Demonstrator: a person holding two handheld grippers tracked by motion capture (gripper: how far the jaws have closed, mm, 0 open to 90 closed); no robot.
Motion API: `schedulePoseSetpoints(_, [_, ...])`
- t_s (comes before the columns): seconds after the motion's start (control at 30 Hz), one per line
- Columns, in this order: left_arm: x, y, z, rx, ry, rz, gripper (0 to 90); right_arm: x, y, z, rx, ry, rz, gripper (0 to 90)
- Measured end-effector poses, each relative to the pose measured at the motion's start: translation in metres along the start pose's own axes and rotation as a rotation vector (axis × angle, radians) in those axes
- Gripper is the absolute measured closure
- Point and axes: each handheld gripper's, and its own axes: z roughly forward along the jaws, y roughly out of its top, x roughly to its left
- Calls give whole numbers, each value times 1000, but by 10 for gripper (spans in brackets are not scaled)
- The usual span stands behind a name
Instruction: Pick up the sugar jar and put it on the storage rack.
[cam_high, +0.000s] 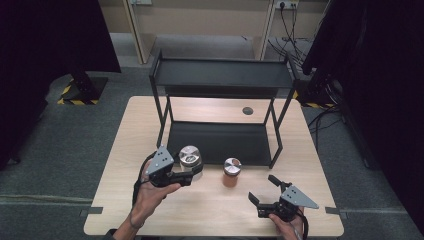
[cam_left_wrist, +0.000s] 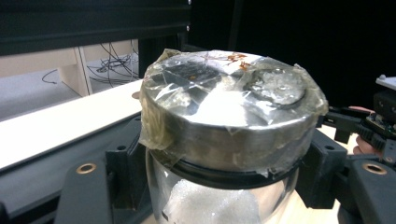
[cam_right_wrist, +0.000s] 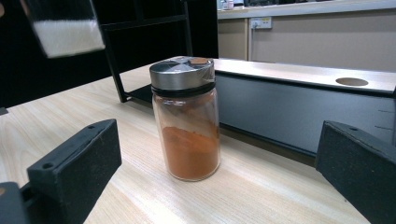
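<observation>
right gripper (cam_high: 265, 192): jaws spread, nothing between them, low over table (cam_high: 210, 210) | orange spice jar (cam_right_wrist: 187, 119): upright just ahead of it, untouched | left gripper (cam_high: 192, 176): clamped on white-filled jar (cam_left_wrist: 229, 135), lifted | black shelf rack (cam_high: 220, 75): beyond both.

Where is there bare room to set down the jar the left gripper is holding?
Both black metal shelf tiers look bare, as does the light wooden table left of the rack. The front middle is tighter: the orange-powder glass jar stands there, with the open right gripper just behind it.
</observation>
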Motion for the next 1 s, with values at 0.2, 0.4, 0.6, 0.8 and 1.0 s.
schedulePoseSetpoints(0.2, [7,25,-1,5,-11,13,313,0,0,0,2,2,0,6])
schedulePoseSetpoints(0.4, [14,52,-2,11,-21,18,313,0,0,0,2,4,0,6])
schedulePoseSetpoints(0.6, [23,80,-4,11,-17,24,313,-1,0,1,3,4,-1,6])
schedulePoseSetpoints(0.8, [30,106,-7,-2,-14,16,314,-1,0,0,3,5,2,6])
schedulePoseSetpoints(1.0, [38,129,-10,-8,-15,6,313,-1,0,0,3,7,2,6])
